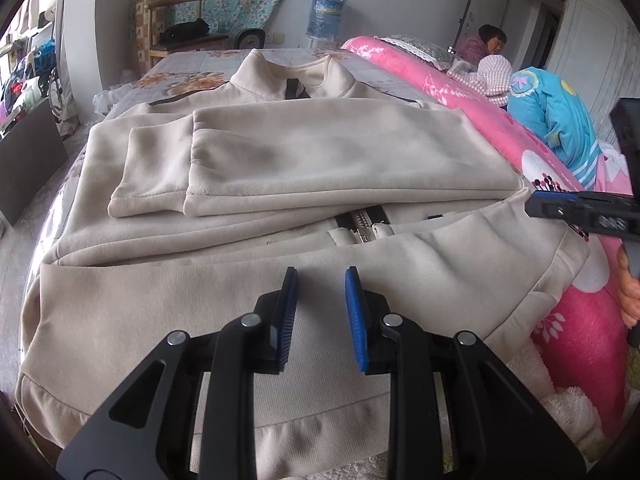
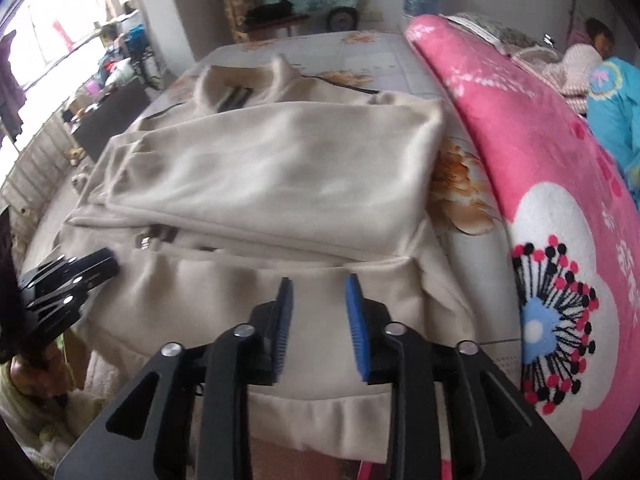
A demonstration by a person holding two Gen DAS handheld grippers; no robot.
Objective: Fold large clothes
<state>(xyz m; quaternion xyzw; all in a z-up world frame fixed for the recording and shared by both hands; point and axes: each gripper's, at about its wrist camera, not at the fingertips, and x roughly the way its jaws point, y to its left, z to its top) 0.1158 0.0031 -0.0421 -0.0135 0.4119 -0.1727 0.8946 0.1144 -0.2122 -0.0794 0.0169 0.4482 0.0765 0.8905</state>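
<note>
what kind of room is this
Most likely a bedroom in a home: the beige jacket lies on a bed with a floral sheet, a pink blanket is heaped beside it, and a wooden chair stands beyond.

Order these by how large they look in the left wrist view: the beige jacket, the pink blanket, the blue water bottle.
1. beige jacket, filling most of the view.
2. pink blanket, a long strip on the right, partly cut off.
3. blue water bottle, small, but far from the camera, so its true size is unsure.

Both wrist views look down, close — sharing the jacket (image 1: 280, 168).
</note>
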